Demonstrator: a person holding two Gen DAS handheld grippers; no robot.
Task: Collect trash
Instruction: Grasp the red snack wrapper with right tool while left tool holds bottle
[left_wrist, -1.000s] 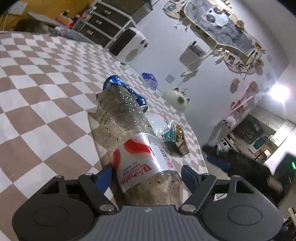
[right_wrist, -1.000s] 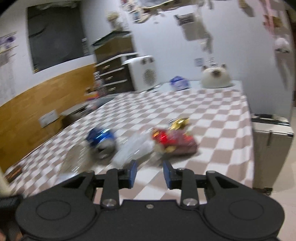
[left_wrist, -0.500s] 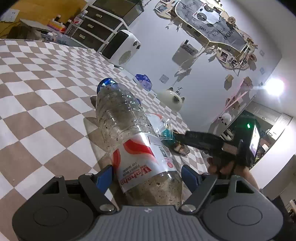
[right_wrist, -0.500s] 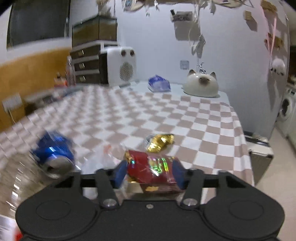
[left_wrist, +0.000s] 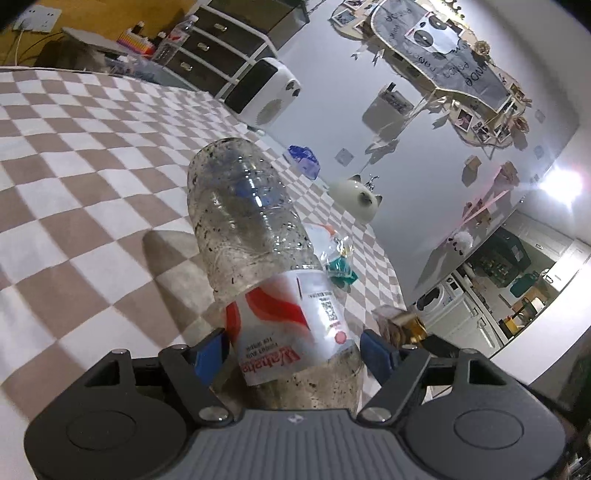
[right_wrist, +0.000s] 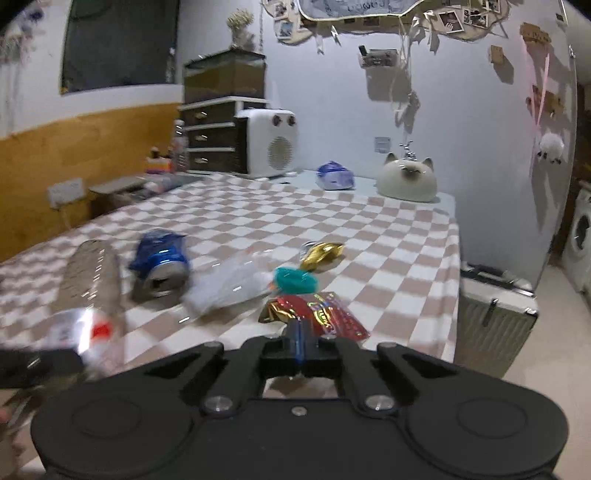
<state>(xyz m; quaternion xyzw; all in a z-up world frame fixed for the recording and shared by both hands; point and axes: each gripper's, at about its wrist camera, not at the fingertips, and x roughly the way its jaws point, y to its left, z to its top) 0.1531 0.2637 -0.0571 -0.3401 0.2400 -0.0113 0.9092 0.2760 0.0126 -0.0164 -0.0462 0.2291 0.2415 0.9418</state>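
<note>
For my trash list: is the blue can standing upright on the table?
No, the blue can lies on its side, its open end facing the camera.

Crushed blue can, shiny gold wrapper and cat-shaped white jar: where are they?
Crushed blue metal can (right_wrist: 159, 260), right wrist view, on its dented side.
Shiny gold foil wrapper (right_wrist: 322, 253), right wrist view, on its crinkled middle.
Cat-shaped white ceramic jar (right_wrist: 407, 181), right wrist view, on its rounded front.

Both wrist views face along the checked table (right_wrist: 369, 229), close

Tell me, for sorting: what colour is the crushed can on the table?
Blue, with a silver end; the crushed can shows best in the right wrist view.
</note>
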